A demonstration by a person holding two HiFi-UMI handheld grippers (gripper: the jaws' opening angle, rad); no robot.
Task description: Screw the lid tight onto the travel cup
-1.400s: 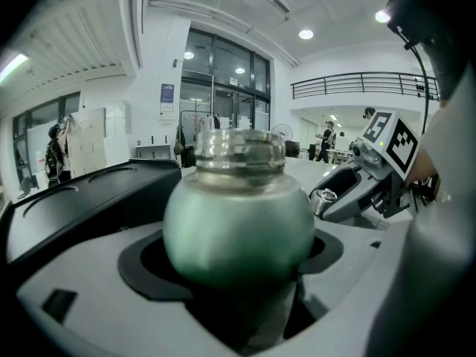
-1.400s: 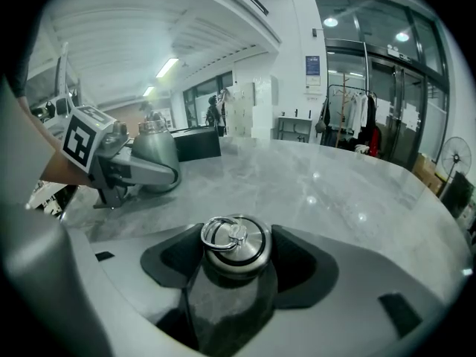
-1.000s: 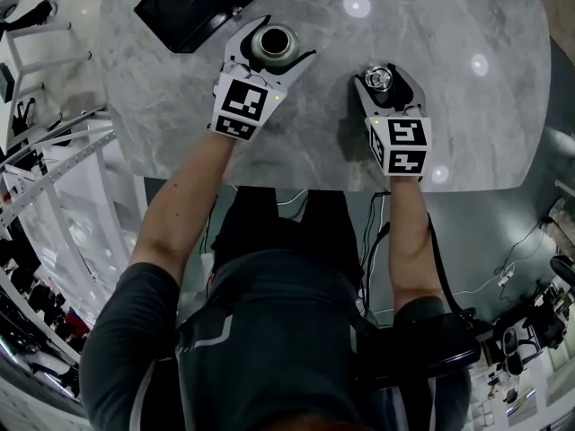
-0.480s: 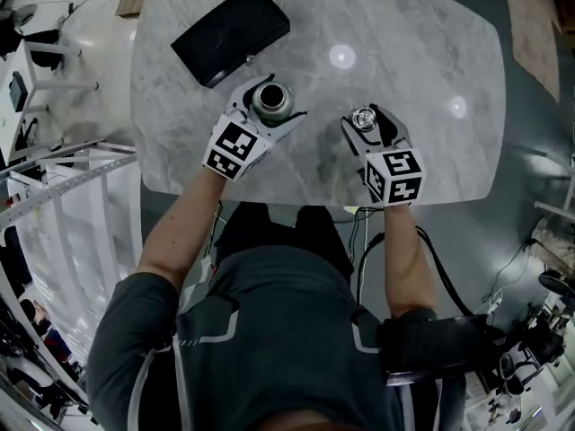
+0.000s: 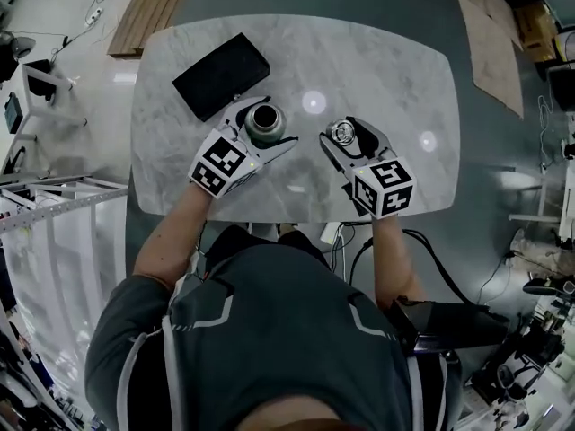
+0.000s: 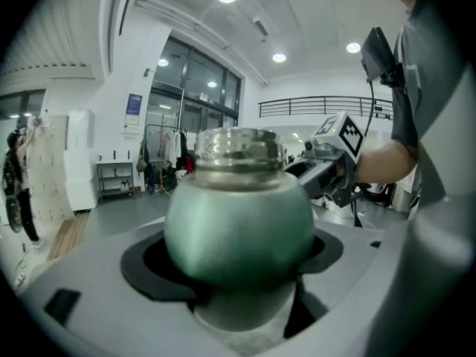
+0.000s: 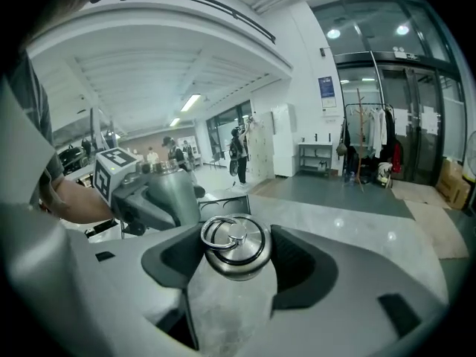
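Head view: left tool (image 5: 261, 127) clamps travel cup (image 6: 238, 222), right tool (image 5: 342, 134) pinches ring-topped lid (image 7: 233, 245); both aloft over tabletop (image 5: 386, 70), just apart. Best practice: center lid level over open mouth, seat threads before twisting.

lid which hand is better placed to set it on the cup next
Right. The right claw grips the lid, ring up, just beside the cup; the left claw is clamped on the cup's body, holding its open mouth up.

Left tongs (image 5: 268, 126) lifted cup (image 6: 238, 214) off table (image 5: 395, 88); right tongs (image 5: 343, 134) lifted lid (image 7: 234, 245) too.
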